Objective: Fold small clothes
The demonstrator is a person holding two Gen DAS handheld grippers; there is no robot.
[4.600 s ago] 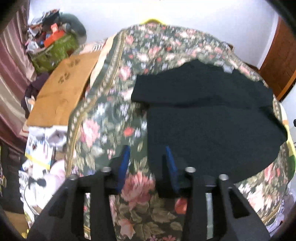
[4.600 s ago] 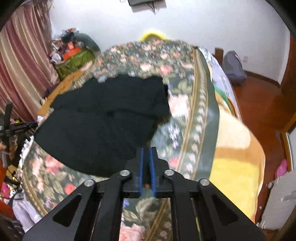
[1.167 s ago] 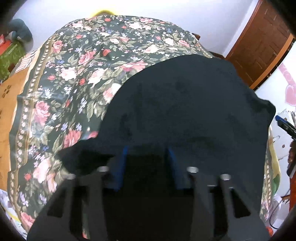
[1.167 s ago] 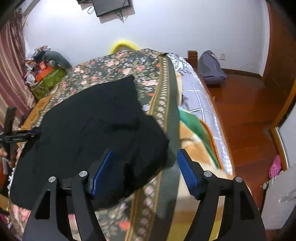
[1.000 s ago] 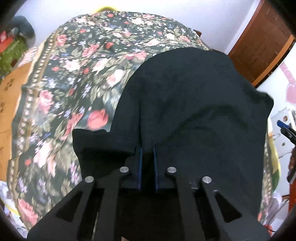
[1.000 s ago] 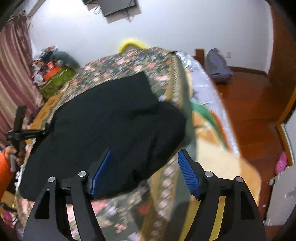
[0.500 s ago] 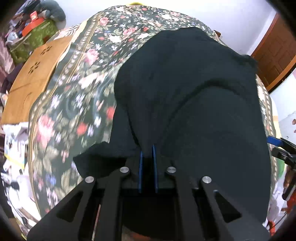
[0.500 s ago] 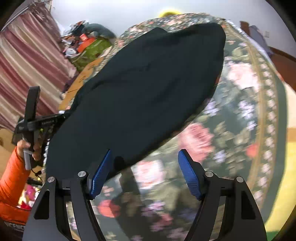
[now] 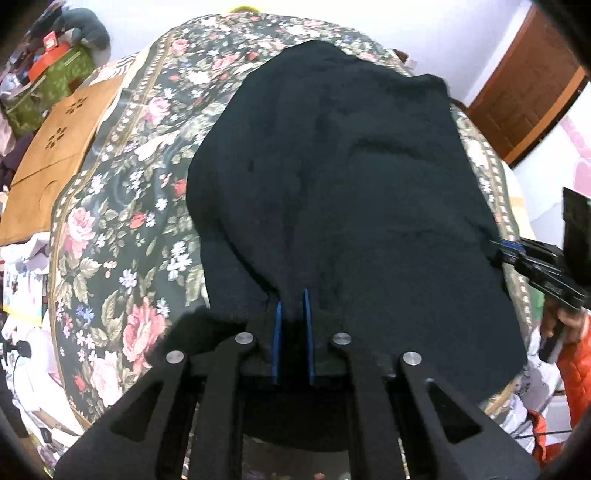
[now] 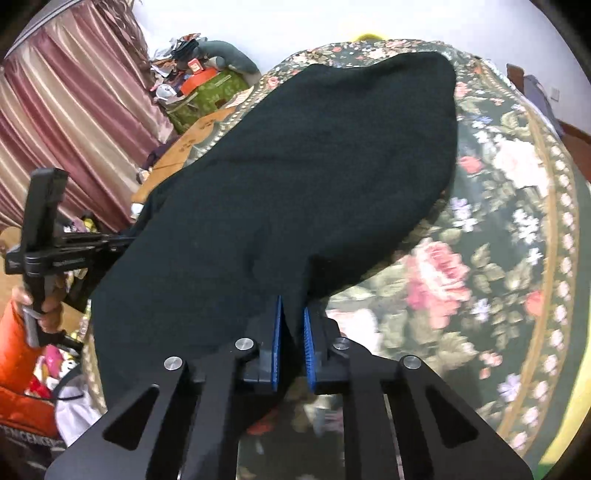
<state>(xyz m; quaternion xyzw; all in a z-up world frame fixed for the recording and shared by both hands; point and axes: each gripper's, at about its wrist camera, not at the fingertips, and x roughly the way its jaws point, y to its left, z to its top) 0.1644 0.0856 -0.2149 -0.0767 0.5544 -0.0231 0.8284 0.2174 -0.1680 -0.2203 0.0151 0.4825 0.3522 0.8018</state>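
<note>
white walls (image 10: 295, 26), striped curtain (image 10: 74, 110), wooden door (image 9: 524, 99).

Black garment (image 9: 343, 177), floral blanket (image 9: 122, 206)

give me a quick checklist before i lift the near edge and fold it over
1. Left gripper shut on garment: ok.
2. Right gripper shut on garment: ok.
3. Both grips on the near edge: ok.
4. Cloth flat between the grips: not ok, ridges run up from the left grip.
5. Far edge lying on the bedspread: ok.
6. Layers caught in each grip: cannot tell.
</note>
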